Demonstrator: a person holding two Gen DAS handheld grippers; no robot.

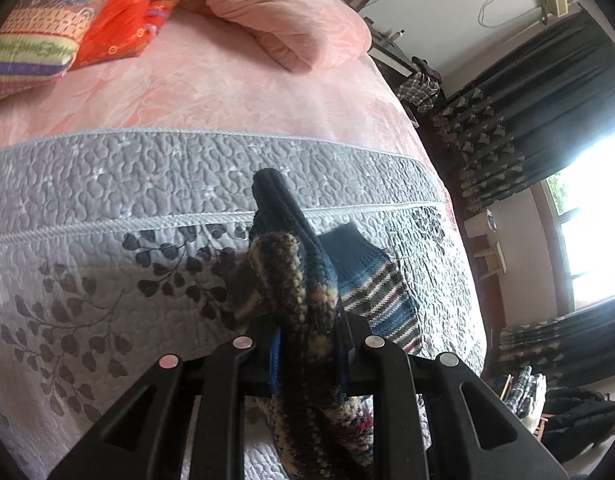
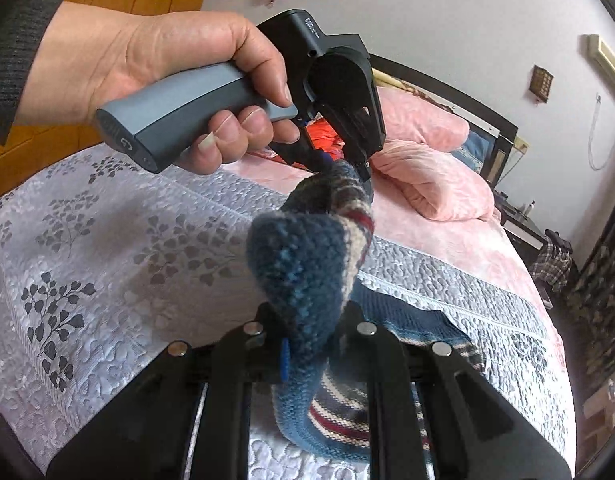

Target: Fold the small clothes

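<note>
Sock, blue striped knit [image 2: 307,256], is gripped by left claw [image 2: 343,160] and right claw [image 2: 307,344], lifted above second striped sock [image 1: 383,288] for pairing on grey quilted bedspread [image 1: 107,280].

One sock [image 2: 307,264] hangs between the left tool [image 2: 347,160] and right tool [image 2: 311,344], above the bed [image 2: 107,240]. Another sock [image 1: 371,280] lies on the bed beneath, pillows [image 2: 431,184] behind.

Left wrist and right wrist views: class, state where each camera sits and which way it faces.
Left wrist: behind the left gripper, facing along the bed toward pillows; no hand shows.
Right wrist: behind the right gripper, facing the left gripper and the hand holding it.
Shared: striped sock clamped by both, second sock, grey quilt.
</note>
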